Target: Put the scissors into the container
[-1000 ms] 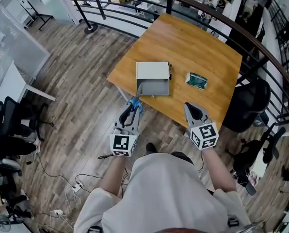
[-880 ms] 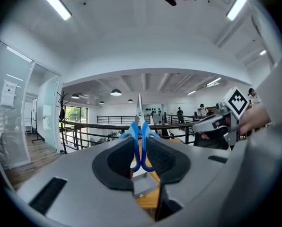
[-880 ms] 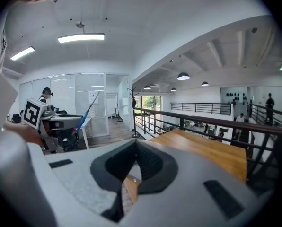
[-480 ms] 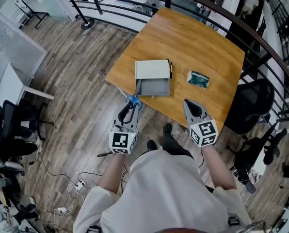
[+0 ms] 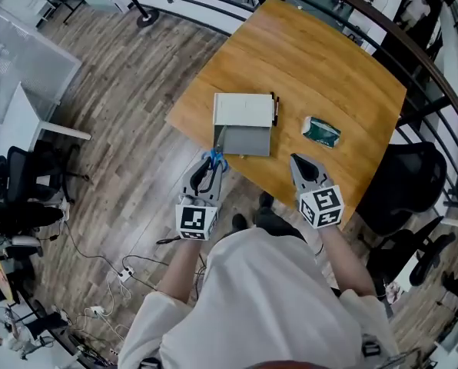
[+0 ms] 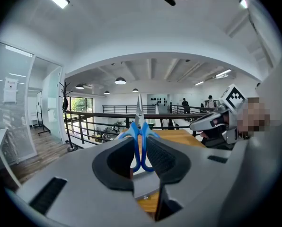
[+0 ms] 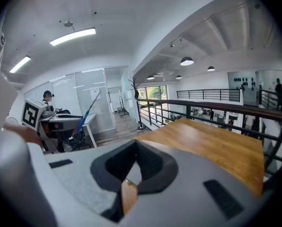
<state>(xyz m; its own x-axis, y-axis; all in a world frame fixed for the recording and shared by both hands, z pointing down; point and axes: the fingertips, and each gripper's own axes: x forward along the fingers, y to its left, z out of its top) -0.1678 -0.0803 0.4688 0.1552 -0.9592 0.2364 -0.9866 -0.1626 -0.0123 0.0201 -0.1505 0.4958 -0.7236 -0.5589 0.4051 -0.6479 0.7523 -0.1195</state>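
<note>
The left gripper clenched the scissors by their blue handles, just short of the table's near edge, where the open container sat. The right gripper was pinched closed, empty. The jutting blades could strike the container's wall, shoving it or twisting the scissors loose.

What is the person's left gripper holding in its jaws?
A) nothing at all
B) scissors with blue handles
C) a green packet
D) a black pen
B: the left gripper view shows the left gripper with its jaws closed on the blue handles of the scissors, whose metal blades stick out past the jaw tips.
</note>
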